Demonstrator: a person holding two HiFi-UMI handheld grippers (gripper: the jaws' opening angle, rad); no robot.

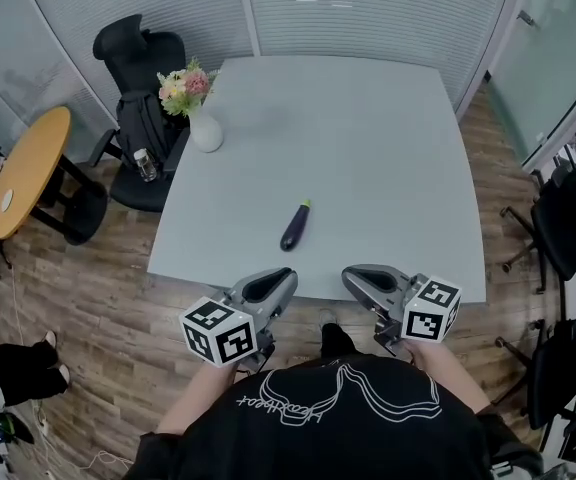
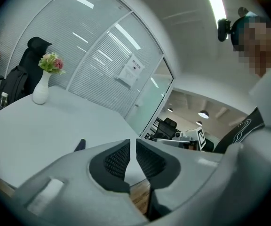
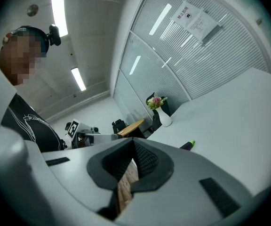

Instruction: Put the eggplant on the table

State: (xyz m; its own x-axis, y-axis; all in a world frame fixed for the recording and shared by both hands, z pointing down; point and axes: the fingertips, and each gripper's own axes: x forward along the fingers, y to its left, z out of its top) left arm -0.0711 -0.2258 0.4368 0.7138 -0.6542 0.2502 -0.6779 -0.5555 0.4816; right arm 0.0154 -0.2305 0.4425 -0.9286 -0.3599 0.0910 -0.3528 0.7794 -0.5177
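The dark purple eggplant (image 1: 295, 226) with a green stem lies on the pale grey table (image 1: 368, 138), near its front edge. Both grippers hover close to the person's body, just short of that edge. My left gripper (image 1: 272, 285) sits below and left of the eggplant; its ribbed pads stand almost together with only a thin slit and nothing between them. My right gripper (image 1: 364, 279) is to the eggplant's lower right, its pads meeting, empty. The left gripper view shows the left gripper (image 2: 132, 142) with just the eggplant's dark end (image 2: 80, 145) over the jaw. The right gripper view shows the right gripper (image 3: 133, 142) and the eggplant's stem end (image 3: 188, 146).
A white vase of flowers (image 1: 200, 118) stands at the table's far left corner. A black office chair (image 1: 138, 68) with a bag stands beside that corner, and a round orange table (image 1: 28, 168) further left. More black chairs (image 1: 568, 218) stand at the right on the wooden floor.
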